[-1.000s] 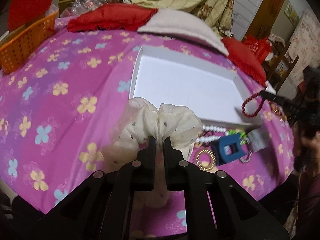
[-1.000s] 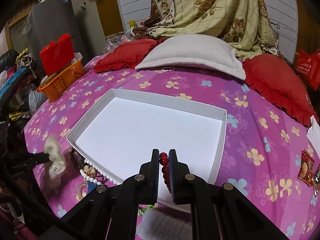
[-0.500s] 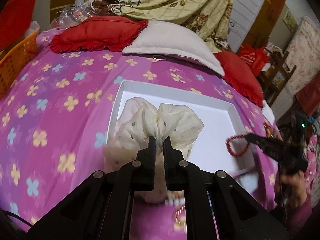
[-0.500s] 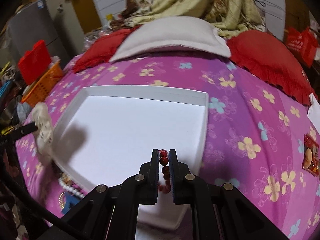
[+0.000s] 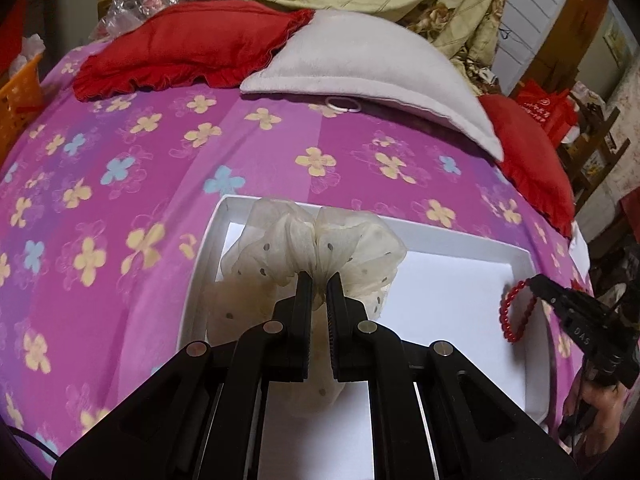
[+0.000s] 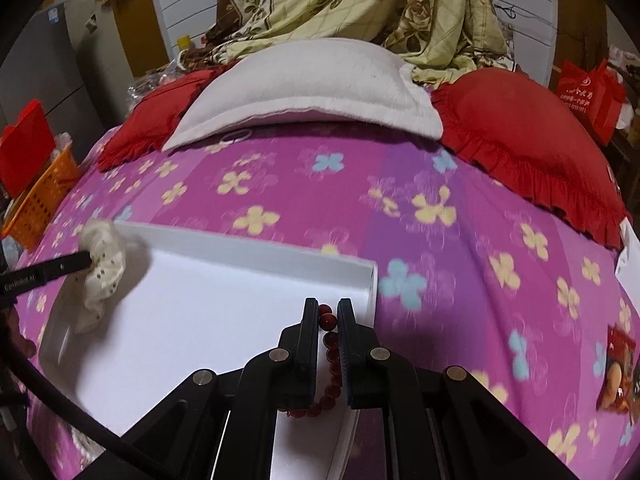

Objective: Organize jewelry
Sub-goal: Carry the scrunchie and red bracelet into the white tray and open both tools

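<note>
Jaws of the left gripper [image 5: 319, 280] pinch a cream dotted scrunchie [image 5: 312, 248], its ruffle hanging down over the far left corner of the white tray [image 5: 460, 240]. Right gripper [image 6: 328, 308] jaws clamp a red bead bracelet [image 6: 330, 354], its loop dangling lengthwise downward above the tray's far right corner; the tray lies on the flowered bed [image 5: 140, 152].

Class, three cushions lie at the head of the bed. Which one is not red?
The middle cushion, pale grey-white and plain-edged; the two flanking cushions are red with frilled edges.
</note>
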Available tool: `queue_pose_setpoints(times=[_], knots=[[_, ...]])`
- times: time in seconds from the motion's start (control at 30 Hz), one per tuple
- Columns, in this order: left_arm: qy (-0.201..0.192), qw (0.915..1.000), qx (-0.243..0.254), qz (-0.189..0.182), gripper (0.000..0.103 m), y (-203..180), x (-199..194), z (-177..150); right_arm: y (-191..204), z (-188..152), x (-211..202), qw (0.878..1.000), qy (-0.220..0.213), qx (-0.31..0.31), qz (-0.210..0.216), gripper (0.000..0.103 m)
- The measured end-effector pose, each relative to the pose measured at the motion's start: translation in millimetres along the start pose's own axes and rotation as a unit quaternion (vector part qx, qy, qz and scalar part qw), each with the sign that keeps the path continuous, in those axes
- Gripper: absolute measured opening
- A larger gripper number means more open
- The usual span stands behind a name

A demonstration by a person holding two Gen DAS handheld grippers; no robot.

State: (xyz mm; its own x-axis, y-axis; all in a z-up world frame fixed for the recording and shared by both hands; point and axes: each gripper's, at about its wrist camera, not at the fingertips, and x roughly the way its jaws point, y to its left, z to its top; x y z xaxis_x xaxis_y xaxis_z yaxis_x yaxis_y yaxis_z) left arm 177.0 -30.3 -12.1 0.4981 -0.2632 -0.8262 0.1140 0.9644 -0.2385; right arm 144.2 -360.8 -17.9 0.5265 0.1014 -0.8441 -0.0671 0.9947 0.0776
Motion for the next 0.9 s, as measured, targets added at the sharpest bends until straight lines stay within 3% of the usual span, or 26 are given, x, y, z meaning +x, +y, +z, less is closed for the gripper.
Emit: queue_pose_setpoints(times=[0.2, 0.3, 0.33, 0.43, 0.47, 0.83, 0.9], knots=[[0.01, 0.9999, -0.009, 0.011, 0.01, 3, 19, 4, 1, 7, 18, 1.0, 0.002, -0.009, -0.008, 0.008], [0.005, 0.9998, -0.01, 0.017, 0.03, 4, 21, 2, 2, 6, 23, 1.0, 0.007, -0.019, -0.004, 0.013], [0.001, 0.9998, -0.01, 0.016, 0.042, 3, 21, 1, 2, 5, 23, 1.0, 0.009, -0.017, 0.004, 0.016], [-0.008, 0.9999, -0.003, 0.012, 0.057, 0, 18, -1, 7, 2, 18, 1.0, 0.003, -0.016, 0.017, 0.036], [-0.01, 0.9998, 0.003, 0.015, 0.059, -2, 16, -2, 12, 1, 15, 1.0, 0.0, -0.023, 0.006, 0.042], [-0.034, 0.9977, 0.034, 0.049, 0.059, -11, -15, -23, 40, -25, -31, 0.998, 0.005, -0.062, 0.015, 0.043], [-0.036, 0.9975, 0.034, 0.05, 0.059, -10, -21, -28, 47, -34, -39, 0.997, 0.009, -0.074, 0.017, 0.048]])
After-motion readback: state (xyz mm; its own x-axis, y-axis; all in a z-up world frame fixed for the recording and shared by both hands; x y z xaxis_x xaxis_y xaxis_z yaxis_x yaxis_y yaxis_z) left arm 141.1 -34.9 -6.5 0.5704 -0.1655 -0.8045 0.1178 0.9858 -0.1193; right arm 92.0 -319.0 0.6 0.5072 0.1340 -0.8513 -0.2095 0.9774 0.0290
